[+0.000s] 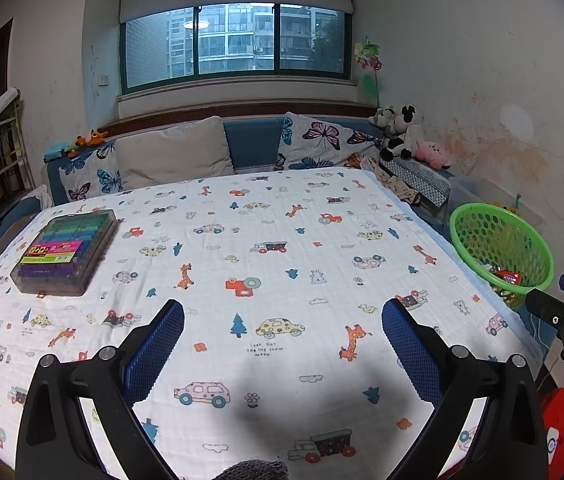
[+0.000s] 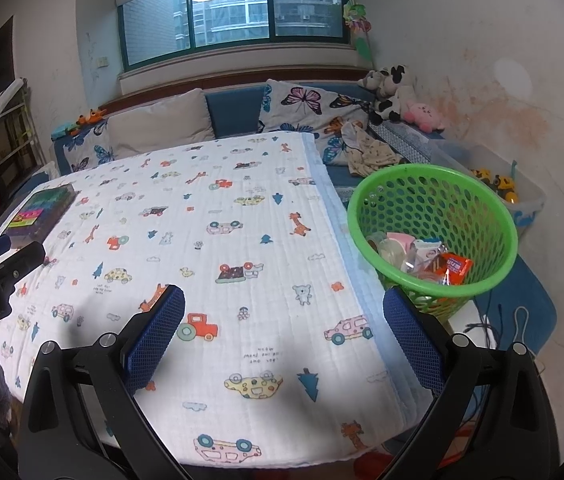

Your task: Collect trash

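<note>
Grippers are both hovering above the table, and we are holding each with its fingers spread wide apart and nothing between them. We are keeping the left gripper (image 1: 282,344) over the near middle of the tablecloth (image 1: 241,240), which is printed with cars, giraffes and trees. We are holding the right gripper (image 2: 284,328) over the right part of the same cloth, with its right finger (image 2: 414,344) reaching past the table edge toward the basket.

Trash (image 2: 422,258) is lying in the bottom of the green basket (image 2: 434,284): an orange wrapper, a pink piece and some clear plastic. We are seeing the basket standing just beside the right edge of the table, lower than the tabletop. In the left wrist view the basket (image 1: 466,220) is showing at the right, with a red wrapper (image 1: 508,278) inside.

A marker case (image 1: 65,254) is resting on the far left of the cloth. Cushions (image 1: 173,152) and plush toys (image 1: 402,132) are sitting behind the table, under the window (image 1: 237,40).
</note>
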Demonstrator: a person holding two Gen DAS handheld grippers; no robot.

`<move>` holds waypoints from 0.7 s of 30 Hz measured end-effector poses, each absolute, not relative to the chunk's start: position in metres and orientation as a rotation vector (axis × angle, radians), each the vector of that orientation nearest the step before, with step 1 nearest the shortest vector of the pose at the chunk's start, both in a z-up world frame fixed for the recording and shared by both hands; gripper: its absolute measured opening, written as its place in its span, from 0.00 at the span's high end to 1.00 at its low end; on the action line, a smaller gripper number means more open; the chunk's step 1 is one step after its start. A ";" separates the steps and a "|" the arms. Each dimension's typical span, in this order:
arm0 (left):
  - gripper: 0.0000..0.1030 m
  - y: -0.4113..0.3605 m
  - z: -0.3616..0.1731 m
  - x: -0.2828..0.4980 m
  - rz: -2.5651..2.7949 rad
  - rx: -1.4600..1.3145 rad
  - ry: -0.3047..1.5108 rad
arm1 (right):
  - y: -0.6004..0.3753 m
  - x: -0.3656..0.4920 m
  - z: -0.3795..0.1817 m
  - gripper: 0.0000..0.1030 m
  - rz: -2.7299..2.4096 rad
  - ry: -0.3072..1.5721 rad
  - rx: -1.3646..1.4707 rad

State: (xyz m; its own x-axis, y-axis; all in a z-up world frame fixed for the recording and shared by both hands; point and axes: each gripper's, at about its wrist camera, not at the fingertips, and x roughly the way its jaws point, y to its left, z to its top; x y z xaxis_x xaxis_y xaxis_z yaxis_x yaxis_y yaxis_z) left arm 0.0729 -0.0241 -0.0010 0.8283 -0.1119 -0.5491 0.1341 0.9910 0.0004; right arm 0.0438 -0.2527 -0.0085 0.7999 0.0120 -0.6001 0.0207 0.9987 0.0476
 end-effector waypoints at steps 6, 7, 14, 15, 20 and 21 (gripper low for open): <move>0.07 -0.024 -0.001 0.073 -0.130 0.040 0.580 | -0.252 0.043 -0.009 0.04 -0.005 0.644 0.053; 0.07 -0.024 -0.001 0.074 -0.130 0.039 0.580 | -0.252 0.043 -0.009 0.04 -0.004 0.643 0.053; 0.07 -0.026 0.000 0.071 -0.132 0.049 0.568 | -0.253 0.042 -0.009 0.04 -0.006 0.643 0.057; 0.07 -0.026 0.000 0.071 -0.131 0.048 0.569 | -0.253 0.042 -0.009 0.04 -0.007 0.642 0.057; 0.07 -0.023 0.000 0.073 -0.122 0.037 0.579 | -0.255 0.043 -0.008 0.04 -0.007 0.643 0.062; 0.07 -0.022 0.000 0.073 -0.121 0.037 0.579 | -0.255 0.043 -0.008 0.04 -0.007 0.644 0.062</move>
State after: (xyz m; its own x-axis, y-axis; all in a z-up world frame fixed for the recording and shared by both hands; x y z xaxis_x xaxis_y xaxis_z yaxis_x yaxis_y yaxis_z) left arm 0.0729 -0.0221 0.0002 0.8302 -0.1040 -0.5477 0.1246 0.9922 0.0004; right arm 0.0434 -0.2548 -0.0082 0.7999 0.0123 -0.6001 0.0261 0.9981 0.0552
